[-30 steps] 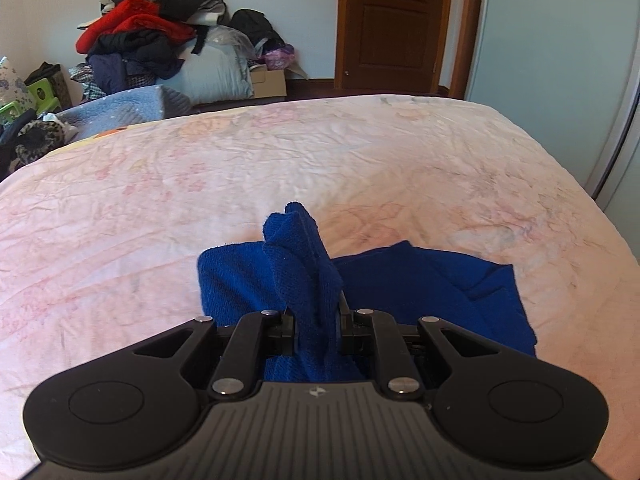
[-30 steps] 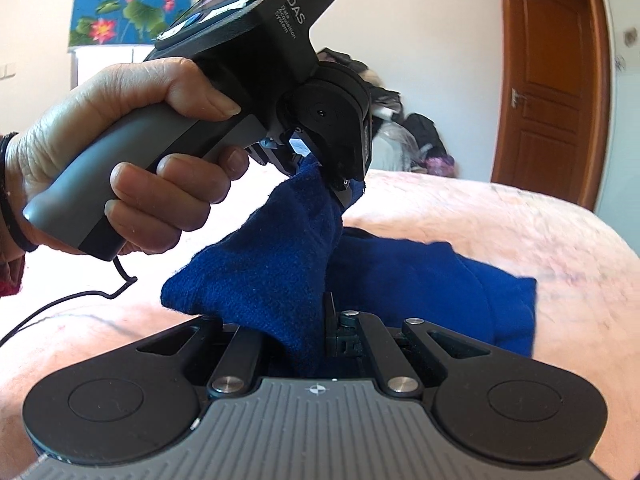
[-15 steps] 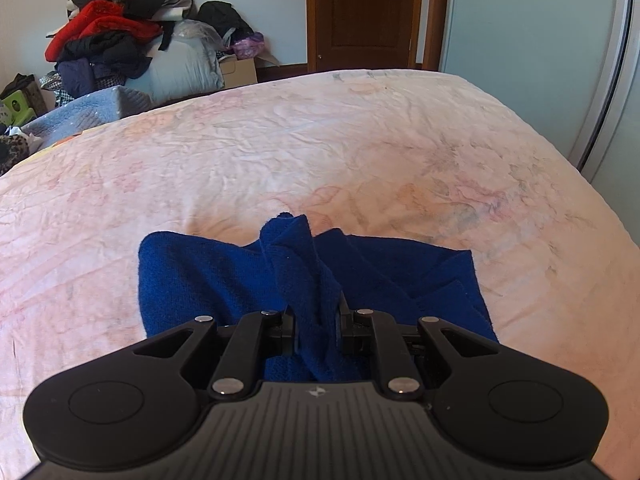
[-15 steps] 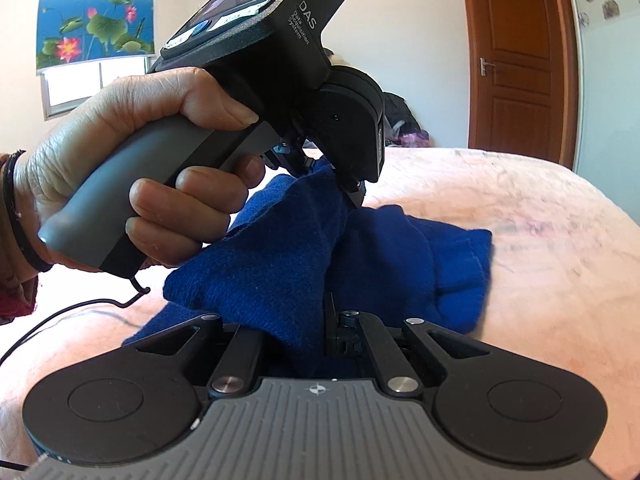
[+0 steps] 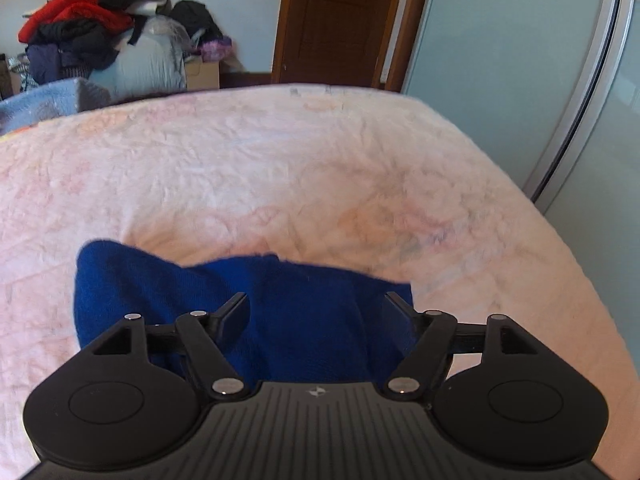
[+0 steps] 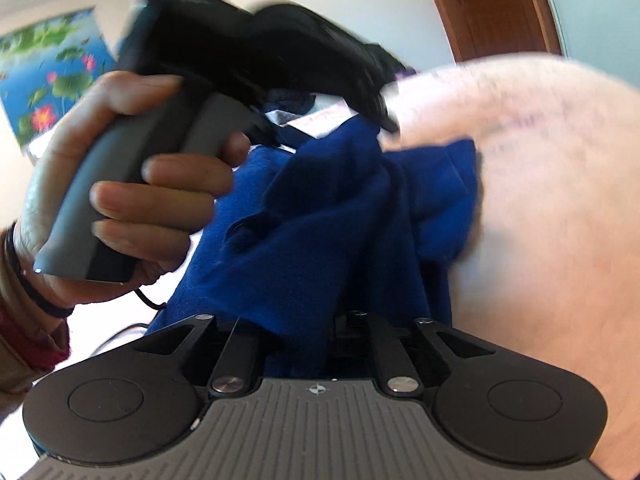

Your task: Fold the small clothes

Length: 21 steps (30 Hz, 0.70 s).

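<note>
Left wrist view: my left gripper (image 5: 316, 312) jaws just opened wide, blue garment (image 5: 304, 312) lying between them, pads off cloth. Garment resting on pink bedsheet (image 5: 320, 168), folded-over layer down. Right wrist view (blurred): my right gripper (image 6: 316, 320) jaws just opening slightly, narrow gap, cloth between; grip or not, cannot tell. Left hand (image 6: 120, 184) beyond. I judge one fold laid; right release and further folds left. Clothes pile (image 5: 92, 36) far off.
</note>
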{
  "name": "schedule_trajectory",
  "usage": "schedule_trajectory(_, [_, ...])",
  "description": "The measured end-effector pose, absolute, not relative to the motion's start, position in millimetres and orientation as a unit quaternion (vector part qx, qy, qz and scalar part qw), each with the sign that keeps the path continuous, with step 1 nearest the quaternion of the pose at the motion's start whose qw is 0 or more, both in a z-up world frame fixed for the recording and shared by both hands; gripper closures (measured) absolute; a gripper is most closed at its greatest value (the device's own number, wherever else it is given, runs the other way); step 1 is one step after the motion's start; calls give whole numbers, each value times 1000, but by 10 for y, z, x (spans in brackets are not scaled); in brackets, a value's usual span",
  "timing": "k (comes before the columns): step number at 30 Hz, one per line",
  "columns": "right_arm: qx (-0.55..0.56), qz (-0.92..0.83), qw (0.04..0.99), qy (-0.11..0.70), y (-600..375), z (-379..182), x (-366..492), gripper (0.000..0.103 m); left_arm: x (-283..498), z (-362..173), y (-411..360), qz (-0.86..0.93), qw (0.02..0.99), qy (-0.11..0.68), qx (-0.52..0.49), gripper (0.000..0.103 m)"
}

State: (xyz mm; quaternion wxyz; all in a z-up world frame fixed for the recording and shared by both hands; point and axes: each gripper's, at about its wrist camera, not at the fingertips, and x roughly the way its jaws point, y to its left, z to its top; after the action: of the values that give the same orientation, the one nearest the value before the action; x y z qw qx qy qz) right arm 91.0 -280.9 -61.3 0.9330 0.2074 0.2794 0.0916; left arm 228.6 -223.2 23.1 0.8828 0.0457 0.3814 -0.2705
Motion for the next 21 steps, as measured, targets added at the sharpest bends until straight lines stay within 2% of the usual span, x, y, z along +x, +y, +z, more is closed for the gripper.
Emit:
schedule_trajectory(5, [254,104,918,286,-2933,-657,927,77,2237,367,-2052,-230,908,346,59,30])
schedule_trajectory(7, [285,110,908,285,-3010,-679,926,72,2226,368,-1903,-203,915,342,66,29])
schedule_trajectory(9, [342,123,888,281,-3152,-733,899,63,2191,341,-1746,-182,919,342,70,29])
schedule_trajectory(10, [368,127,878,278,-3214,-767,884,63,2162,326,-1672,-173,921,341,74,29])
schedule_trajectory(11, [388,129,870,276,-3274,-791,868,64,2124,311,-1605,-167,922,341,79,29])
schedule_trajectory(14, [397,100,867,285,-3402,-826,793,83,1974,262,-1422,-153,924,338,91,29])
schedule_trajectory(16, [405,93,863,287,-3502,-813,700,83,1851,239,-1330,-156,924,335,98,29])
schedule_trajectory(20, [331,38,909,250,-3585,-442,706,52,1609,166,-1265,-169,924,327,104,24])
schedule_trajectory(21, [308,38,919,245,-3584,-361,800,51,1553,143,-1271,-173,923,326,106,23])
